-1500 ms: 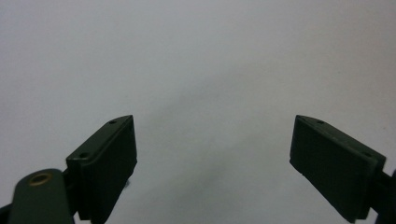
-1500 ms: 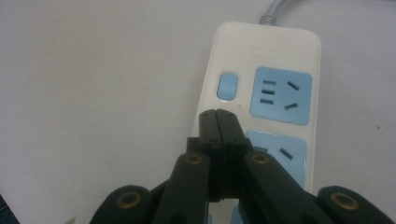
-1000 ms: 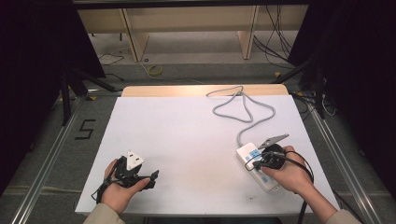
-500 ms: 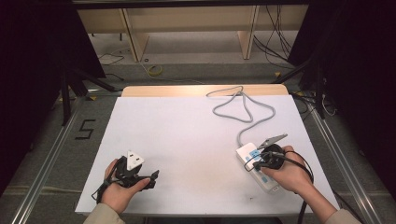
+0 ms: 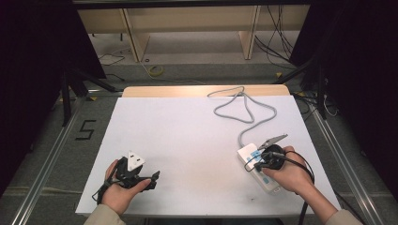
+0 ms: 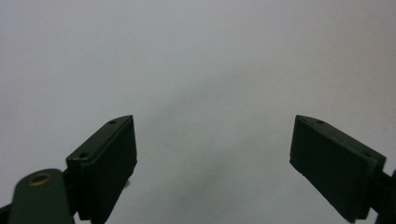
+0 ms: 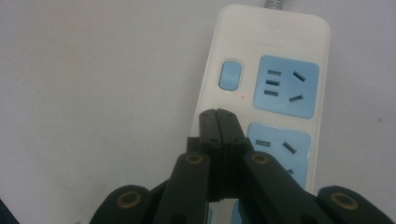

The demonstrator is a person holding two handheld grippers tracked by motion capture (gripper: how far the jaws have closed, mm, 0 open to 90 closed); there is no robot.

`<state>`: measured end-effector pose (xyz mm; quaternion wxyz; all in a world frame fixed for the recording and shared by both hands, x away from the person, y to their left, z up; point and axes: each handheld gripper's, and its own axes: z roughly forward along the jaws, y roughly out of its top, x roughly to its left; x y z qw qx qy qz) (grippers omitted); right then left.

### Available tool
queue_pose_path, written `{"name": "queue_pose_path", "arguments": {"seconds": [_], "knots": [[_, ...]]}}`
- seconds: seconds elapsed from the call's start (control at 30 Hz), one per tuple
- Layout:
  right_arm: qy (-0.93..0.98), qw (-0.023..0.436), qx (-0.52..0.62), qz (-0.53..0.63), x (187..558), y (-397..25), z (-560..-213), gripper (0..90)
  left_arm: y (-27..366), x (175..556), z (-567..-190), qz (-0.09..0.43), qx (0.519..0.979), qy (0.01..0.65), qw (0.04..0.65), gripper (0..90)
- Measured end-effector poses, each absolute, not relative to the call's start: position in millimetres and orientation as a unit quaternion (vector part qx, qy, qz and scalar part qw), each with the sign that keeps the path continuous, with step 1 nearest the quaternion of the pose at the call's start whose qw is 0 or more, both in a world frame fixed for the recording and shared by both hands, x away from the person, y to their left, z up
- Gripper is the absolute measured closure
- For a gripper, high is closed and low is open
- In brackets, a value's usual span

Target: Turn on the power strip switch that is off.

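A white power strip (image 5: 257,167) with blue sockets lies on the white table at the right, its grey cable (image 5: 244,110) looping toward the far edge. In the right gripper view the power strip (image 7: 275,79) shows a blue switch (image 7: 230,74) and blue sockets. My right gripper (image 7: 217,116) hovers over the strip's left edge just below the switch, jaws pressed together with nothing between them; in the high view the right gripper (image 5: 263,157) sits above the strip. My left gripper (image 5: 152,178) rests near the front left, and the left gripper (image 6: 212,154) stands open over bare table.
The white table (image 5: 187,131) has a wooden strip along its far edge (image 5: 202,90). A floor marking "5" (image 5: 85,130) lies left of the table. Shelving legs and cables stand beyond the far edge.
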<state>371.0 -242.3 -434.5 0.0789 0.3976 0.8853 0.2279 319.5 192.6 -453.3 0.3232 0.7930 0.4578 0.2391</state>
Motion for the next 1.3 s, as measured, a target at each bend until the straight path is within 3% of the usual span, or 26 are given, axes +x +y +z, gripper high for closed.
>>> {"name": "queue_pose_path", "arguments": {"seconds": [1.3], "knots": [[0.885,0.069,0.408,0.212,373.5,-239.2,-434.3,90.0,192.3,319.4,-453.0,0.242,0.791,0.458,0.325,14.3]]}}
